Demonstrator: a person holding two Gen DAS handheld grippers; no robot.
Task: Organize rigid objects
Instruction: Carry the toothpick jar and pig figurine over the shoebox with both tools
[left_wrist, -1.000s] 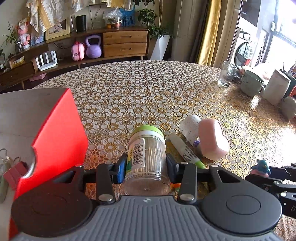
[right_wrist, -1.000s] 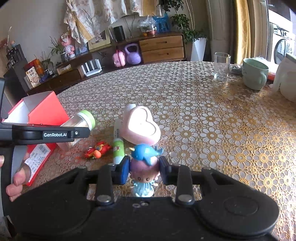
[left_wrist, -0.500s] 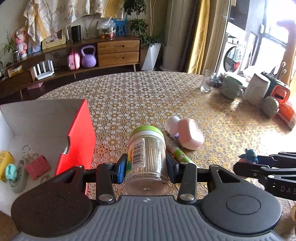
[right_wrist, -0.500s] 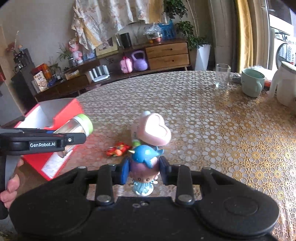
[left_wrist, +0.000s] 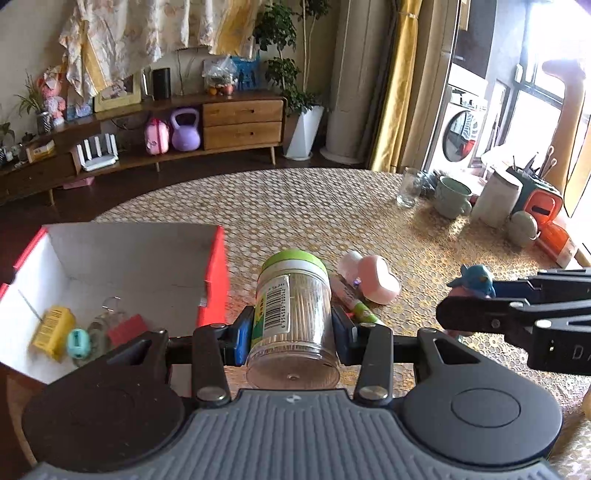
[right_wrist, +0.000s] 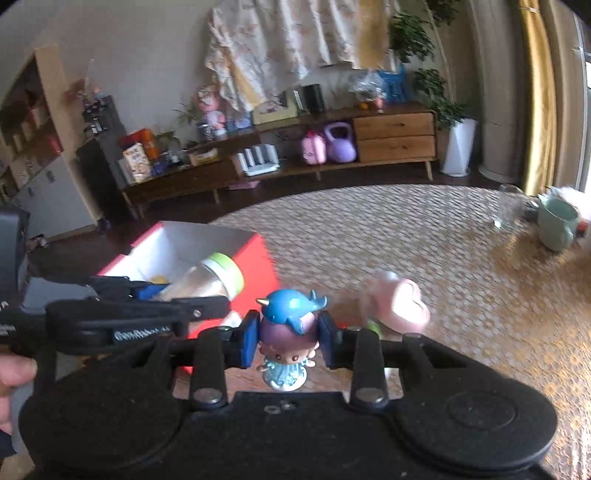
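My left gripper (left_wrist: 292, 330) is shut on a clear toothpick jar (left_wrist: 293, 317) with a green lid, held in the air just right of an open red box (left_wrist: 214, 273). The box holds a yellow item (left_wrist: 53, 328), a teal item (left_wrist: 78, 342) and a red binder clip (left_wrist: 127, 326). My right gripper (right_wrist: 288, 341) is shut on a small doll figurine (right_wrist: 289, 334) with a blue whale hat, lifted above the table. In the right wrist view the jar (right_wrist: 207, 282) hangs in front of the red box (right_wrist: 258, 266). A pink heart-shaped case (left_wrist: 378, 278) and a green marker (left_wrist: 354, 301) lie on the table.
The round table carries a gold lace-pattern cloth (left_wrist: 314, 210). A glass (left_wrist: 408, 186), a green mug (left_wrist: 451, 197), a white jug (left_wrist: 495, 203) and orange items stand at its far right edge. A hand (right_wrist: 13, 373) holds the left gripper. A low sideboard lines the back wall.
Both grippers rose with their objects still held. The left one came nearer the red box, so its inside now shows. The table items look farther below.
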